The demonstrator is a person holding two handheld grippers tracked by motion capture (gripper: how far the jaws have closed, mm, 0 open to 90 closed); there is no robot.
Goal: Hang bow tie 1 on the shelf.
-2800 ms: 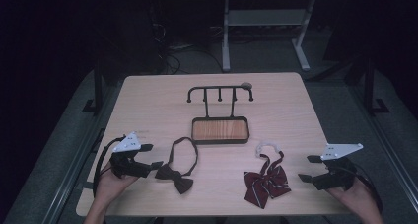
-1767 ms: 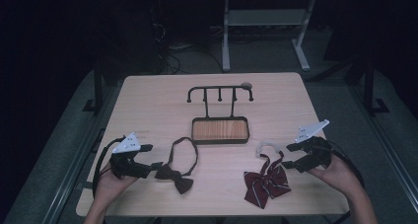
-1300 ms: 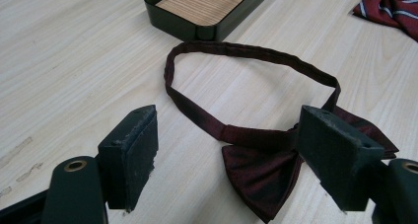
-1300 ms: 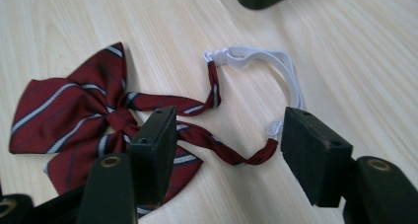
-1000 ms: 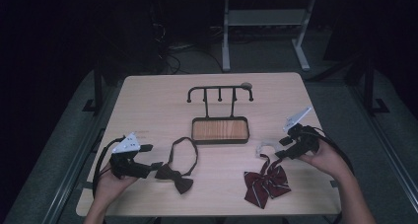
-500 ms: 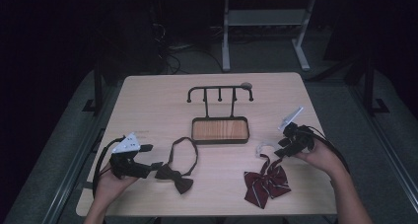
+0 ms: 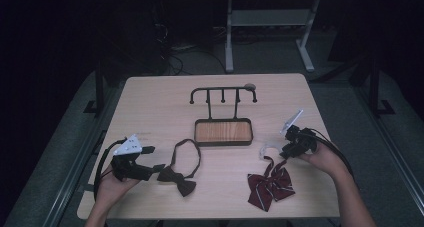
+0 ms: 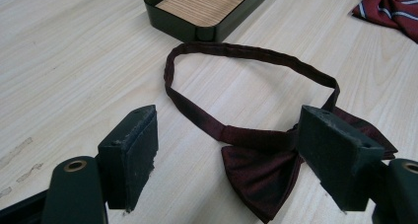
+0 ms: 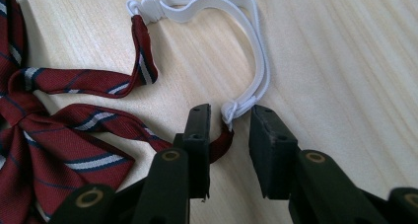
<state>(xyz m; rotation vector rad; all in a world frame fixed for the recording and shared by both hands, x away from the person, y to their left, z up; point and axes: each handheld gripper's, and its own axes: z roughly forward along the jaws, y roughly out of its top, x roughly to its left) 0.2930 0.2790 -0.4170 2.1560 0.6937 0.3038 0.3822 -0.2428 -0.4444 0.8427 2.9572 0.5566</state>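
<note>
Right gripper [image 9: 229,123]: 2 black jaws a narrow gap apart, not yet closed, straddling the knotted end of the white elastic neck loop [image 9: 246,31] where it joins the dark red strap of the red striped fabric bow tie [image 9: 59,135]. Knot sitting between the pads, nearer the left one as that view shows it; contact with either pad hard to judge, probably none yet. From the knot, white loop arcing forward and away from the jaws, then curling back to a second strap end farther off. Bow itself lying to the side of the jaws, flat on the pale wooden table [image 9: 345,61].

Seen from above: right gripper [image 7: 291,146] at the upper right edge of the same red striped bow tie [image 7: 270,183], bow spread toward the person, loop toward the black metal hook stand with the wood-lined tray [image 7: 223,131]. Coming pinch turning on that 1 fact: strap end directly in line with the jaws, so a straight closing should catch it.

Left gripper [image 8: 226,155]: jaws wide apart, holding nothing, hovering low over the dark maroon satin bow tie [image 8: 261,169], its band loop stretching ahead toward the tray. In the high view, left gripper [image 7: 150,168] just beside that maroon bow tie [image 7: 178,179], well apart from the right hand's work.
</note>
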